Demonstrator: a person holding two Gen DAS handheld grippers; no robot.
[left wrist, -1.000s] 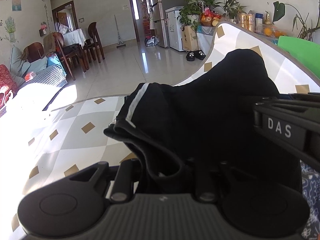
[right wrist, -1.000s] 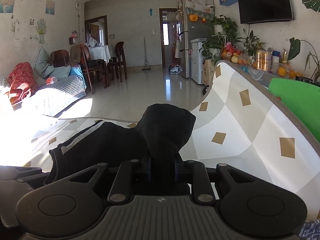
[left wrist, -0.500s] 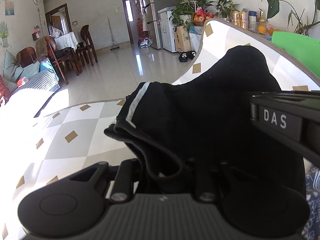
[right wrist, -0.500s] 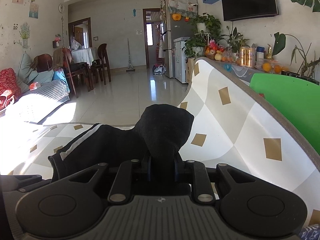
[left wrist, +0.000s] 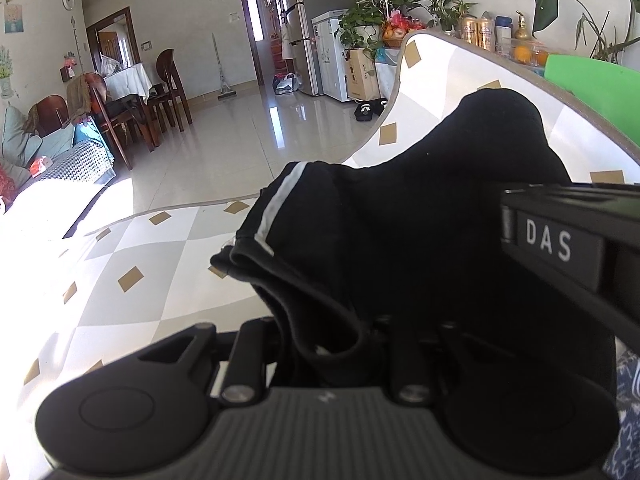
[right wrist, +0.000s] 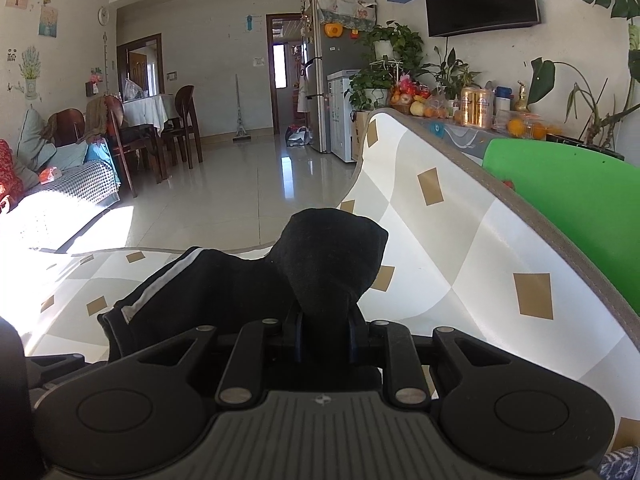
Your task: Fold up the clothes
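Black knit fabric fills the nearest part of both wrist views: a dark garment point(left wrist: 400, 248) with a white stripe point(left wrist: 280, 204) along one edge is held bunched between the two tools. In the right wrist view the right gripper point(right wrist: 323, 332) is seen with its jaws closed on a thick gathered fold of the garment point(right wrist: 328, 256), which rises above them in a rounded hump. In the left wrist view the left gripper point(left wrist: 332, 344) is seen with a rolled hem looped down between its jaws; they appear to be clamped on that hem, though the contact itself is lost in dark cloth. The rest of the garment is draped forward onto the checked surface point(left wrist: 132, 248), with the striped edge furthest from the jaws. The cloth is judged to be soft, light and limp: it sags wherever it is unsupported and will not keep a crease unless it is laid flat. A firmer hold is likely to be offered by hems and seams than by the loose middle, and two well-separated points along one edge would let it hang straight. Beyond the surface a green chair point(right wrist: 568, 200) is seen at the right, then the tiled floor point(right wrist: 240, 184).
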